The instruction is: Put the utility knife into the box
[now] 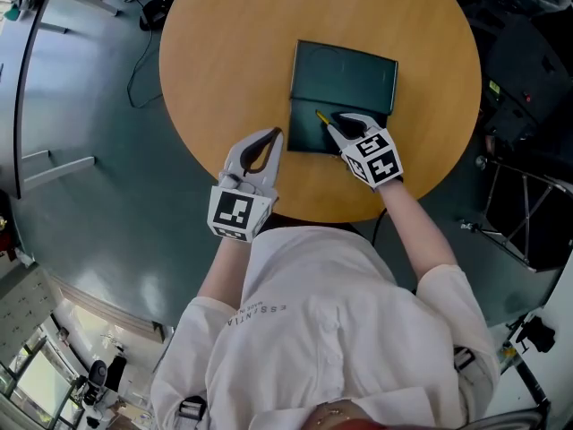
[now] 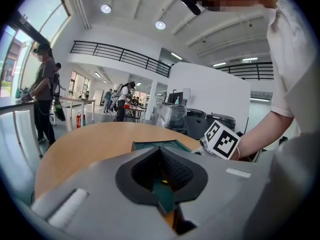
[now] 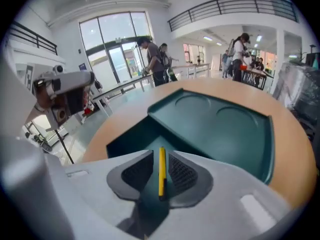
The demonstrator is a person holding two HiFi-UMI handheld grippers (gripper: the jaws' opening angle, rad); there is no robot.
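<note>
A dark green box lies open on the round wooden table [image 1: 224, 52], its lid [image 1: 345, 74] folded back beyond the base [image 1: 307, 131]. My right gripper [image 1: 333, 125] is shut on a thin yellow utility knife [image 1: 321, 116], held over the near right part of the open base. The right gripper view shows the knife [image 3: 161, 170] pinched upright between the pads, with the base [image 3: 131, 134] and the lid [image 3: 215, 126] beyond it. My left gripper [image 1: 274, 134] is shut on nothing, just left of the box's near corner. From the left gripper view the box [image 2: 155, 145] shows past the jaws.
The table's near edge runs just under both grippers, with grey floor around it. Dark equipment and a stand [image 1: 524, 213] sit to the right. A cable [image 1: 139, 70] trails off the table's left side. People stand far off in the hall [image 3: 155, 59].
</note>
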